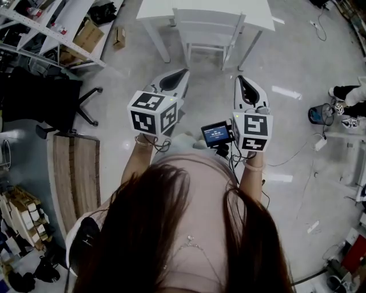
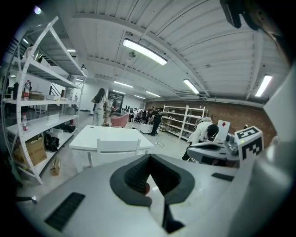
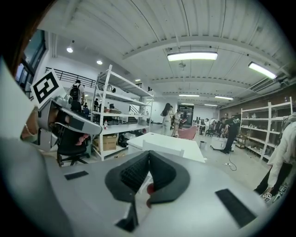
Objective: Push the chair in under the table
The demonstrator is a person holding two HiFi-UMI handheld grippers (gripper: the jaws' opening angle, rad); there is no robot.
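A white chair (image 1: 209, 35) stands at the near side of a white table (image 1: 154, 8), its backrest turned toward me. In the left gripper view the chair's backrest (image 2: 117, 146) shows in front of the table (image 2: 92, 136); the right gripper view shows the chair (image 3: 163, 149) and the table (image 3: 185, 147) too. My left gripper (image 1: 182, 73) and right gripper (image 1: 240, 79) point at the chair side by side, with bare floor between them and it. Both are shut with nothing held; their jaws meet in the left gripper (image 2: 149, 159) and right gripper (image 3: 148, 156) views.
A black office chair (image 1: 54, 103) and metal shelving (image 1: 51, 26) with cardboard boxes (image 1: 88, 35) stand at the left. A wooden board (image 1: 74, 171) lies near my left side. At the right are a blue bucket (image 1: 319, 114), a person's feet (image 1: 347, 94) and floor cables (image 1: 303, 149).
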